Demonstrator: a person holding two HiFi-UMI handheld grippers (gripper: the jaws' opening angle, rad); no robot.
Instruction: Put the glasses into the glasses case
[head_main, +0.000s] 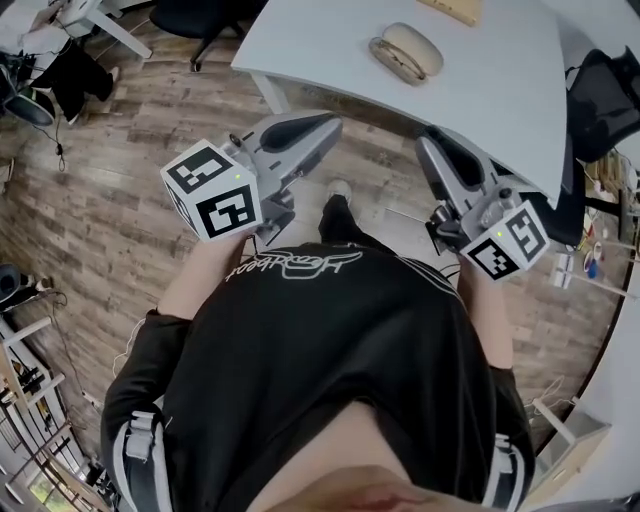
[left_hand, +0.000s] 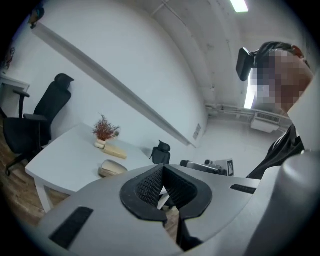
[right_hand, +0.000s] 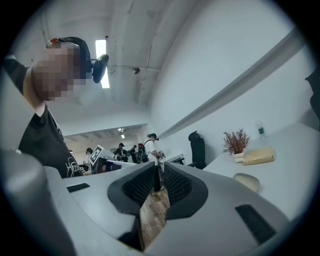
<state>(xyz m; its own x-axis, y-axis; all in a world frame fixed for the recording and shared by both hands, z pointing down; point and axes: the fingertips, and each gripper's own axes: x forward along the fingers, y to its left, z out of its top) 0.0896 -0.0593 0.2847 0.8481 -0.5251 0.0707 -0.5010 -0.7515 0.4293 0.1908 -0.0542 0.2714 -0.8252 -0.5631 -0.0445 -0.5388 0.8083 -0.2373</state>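
- Standing back from the table (head_main: 300, 45), the person holds the left gripper (head_main: 325, 128) and the right gripper (head_main: 432, 148) level in front of the chest. Neither is near any work, which suits a rest or a pause rather than a reach.
- The left gripper's fingers (left_hand: 147, 187) meet at their tips with nothing between them. The right gripper's fingers (right_hand: 137, 187) stand a narrow slit apart, and only the wood-plank floor (right_hand: 152, 215) shows through.
- The glasses case (head_main: 405, 52) lies on the tabletop, well beyond both sets of fingertips. It sits ahead and to the left of the left tips (left_hand: 161, 169) and ahead and to the right of the right tips (right_hand: 157, 172).
- The case is a smooth beige oval shell with a domed lid and a darker band along one side, and it looks closed.
- No glasses lie loose in any view. They may be inside the case, but the shell hides that.
- Both sets of fingers carry dark, finely ridged rubber faces set in matte grey moulded bodies.
- A dried reddish sprig (left_hand: 105, 129) stands on the table beyond the case, well clear of the fingers.
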